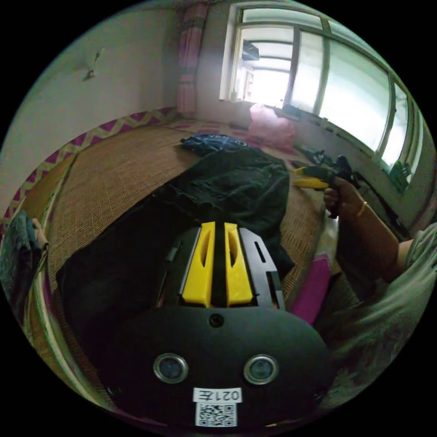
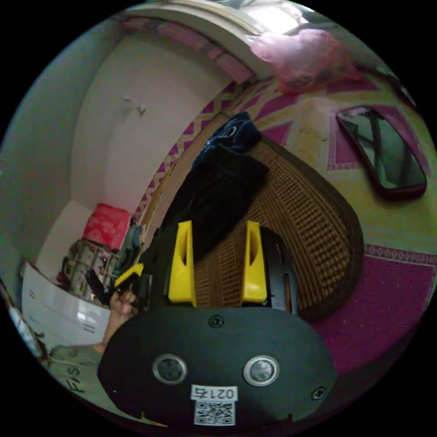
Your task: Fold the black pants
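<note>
A: What lies on the woven mat (image 1: 118, 177)?
B: Black pants (image 1: 227, 182) cover its middle. A dark blue garment (image 1: 211, 143) touches them at 12 o'clock, with a pink bag (image 1: 271, 127) beyond.
A: Any open room?
B: Bare mat at 10 o'clock; a mirror (image 2: 382, 152) lies well apart from the pants.

This is a lived-in room of a home, likely a bedroom. A woven straw mat (image 1: 118, 182) covers a wide raised sleeping platform, edged by a magenta zigzag-patterned cloth (image 1: 91, 136) that runs along the foot of the plain pale wall (image 1: 68, 77). A large multi-pane window (image 1: 327, 77) lets in daylight, with a pink curtain (image 1: 189, 54) gathered at its side and a pink plastic bag (image 1: 271, 125) below the sill. Clothes lie on the mat: black pants (image 1: 218, 191) and a dark blue garment (image 1: 211, 143). In the right gripper view a framed mirror (image 2: 384, 152) lies flat, and a cluttered corner holds a red box (image 2: 107, 225) and white storage (image 2: 59, 309).
</note>
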A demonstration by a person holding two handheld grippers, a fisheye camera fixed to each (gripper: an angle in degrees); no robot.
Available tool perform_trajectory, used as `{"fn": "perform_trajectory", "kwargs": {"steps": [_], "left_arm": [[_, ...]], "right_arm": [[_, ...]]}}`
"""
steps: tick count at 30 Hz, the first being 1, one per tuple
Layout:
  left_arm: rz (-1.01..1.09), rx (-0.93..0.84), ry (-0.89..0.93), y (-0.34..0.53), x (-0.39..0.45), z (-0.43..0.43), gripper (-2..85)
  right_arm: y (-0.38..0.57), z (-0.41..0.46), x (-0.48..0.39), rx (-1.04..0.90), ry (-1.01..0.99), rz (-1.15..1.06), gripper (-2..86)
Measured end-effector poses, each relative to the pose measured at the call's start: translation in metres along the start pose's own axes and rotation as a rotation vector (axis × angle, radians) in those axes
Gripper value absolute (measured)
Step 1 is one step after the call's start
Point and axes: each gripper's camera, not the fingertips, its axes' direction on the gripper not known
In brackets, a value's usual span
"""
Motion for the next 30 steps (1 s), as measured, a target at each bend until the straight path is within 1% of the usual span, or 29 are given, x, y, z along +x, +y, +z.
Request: {"fn": "perform_trajectory", "kwargs": {"steps": [3, 5, 8, 10, 12, 14, 16, 17, 18, 19, 20, 22, 23, 24, 25, 26, 27, 28, 29, 30], "left_arm": [[-0.059, 0.047, 0.037, 0.013, -0.009, -0.017, -0.7], [-0.075, 0.065, 0.035, 0.023, -0.014, -0.028, -0.8], [-0.096, 0.080, 0.026, 0.040, -0.024, -0.046, -0.9], [-0.108, 0.084, 0.012, 0.056, -0.035, -0.065, -0.9], [-0.128, 0.086, -0.005, 0.070, -0.047, -0.081, -1.0], [-0.151, 0.105, -0.007, 0.087, -0.061, -0.100, -1.0], [-0.190, 0.126, -0.011, 0.109, -0.083, -0.127, -1.0], [-0.200, 0.133, -0.014, 0.115, -0.089, -0.134, -1.0], [-0.219, 0.149, -0.022, 0.126, -0.100, -0.147, -1.0], [-0.242, 0.162, -0.029, 0.138, -0.111, -0.160, -1.0], [-0.254, 0.164, -0.032, 0.143, -0.117, -0.166, -1.0], [-0.299, 0.185, -0.046, 0.166, -0.139, -0.188, -1.0], [-0.310, 0.193, -0.048, 0.172, -0.144, -0.194, -1.0], [-0.331, 0.206, -0.051, 0.184, -0.154, -0.204, -1.0], [-0.353, 0.215, -0.056, 0.195, -0.165, -0.214, -1.0], [-0.365, 0.219, -0.059, 0.201, -0.170, -0.219, -1.0], [-0.386, 0.223, -0.063, 0.212, -0.181, -0.228, -1.0], [-0.404, 0.227, -0.063, 0.222, -0.192, -0.236, -1.0], [-0.413, 0.227, -0.062, 0.227, -0.197, -0.240, -1.0], [-0.432, 0.224, -0.067, 0.237, -0.208, -0.247, -1.0]], "right_arm": [[-0.018, 0.021, 0.016, 0.026, -0.011, 0.067, 15.7], [-0.027, 0.038, 0.024, 0.037, -0.013, 0.104, 14.0], [-0.036, 0.065, 0.045, 0.047, -0.028, 0.182, 9.0], [-0.032, 0.083, 0.065, 0.038, -0.091, 0.239, 4.8], [-0.022, 0.087, 0.065, 0.067, -0.115, 0.252, 3.5], [-0.015, 0.081, 0.029, 0.116, -0.074, 0.135, 2.9], [-0.001, 0.080, -0.056, 0.156, 0.027, -0.108, 2.6], [0.005, 0.083, -0.082, 0.160, 0.047, -0.182, 2.5], [0.022, 0.092, -0.137, 0.167, 0.094, -0.335, 2.4], [0.047, 0.107, -0.194, 0.170, 0.150, -0.499, 2.3], [0.062, 0.117, -0.222, 0.169, 0.177, -0.582, 2.2], [0.137, 0.169, -0.316, 0.156, 0.254, -0.885, 2.0], [0.158, 0.185, -0.335, 0.147, 0.265, -0.953, 1.9], [0.204, 0.220, -0.367, 0.120, 0.276, -1.077, 1.8], [0.250, 0.257, -0.390, 0.085, 0.278, -1.187, 1.7], [0.274, 0.277, -0.398, 0.064, 0.278, -1.234, 1.7], [0.319, 0.318, -0.407, 0.011, 0.273, -1.312, 1.6], [0.361, 0.360, -0.407, -0.053, 0.273, -1.375, 1.5], [0.382, 0.382, -0.404, -0.087, 0.280, -1.404, 1.5], [0.420, 0.428, -0.395, -0.165, 0.308, -1.456, 1.4]]}}
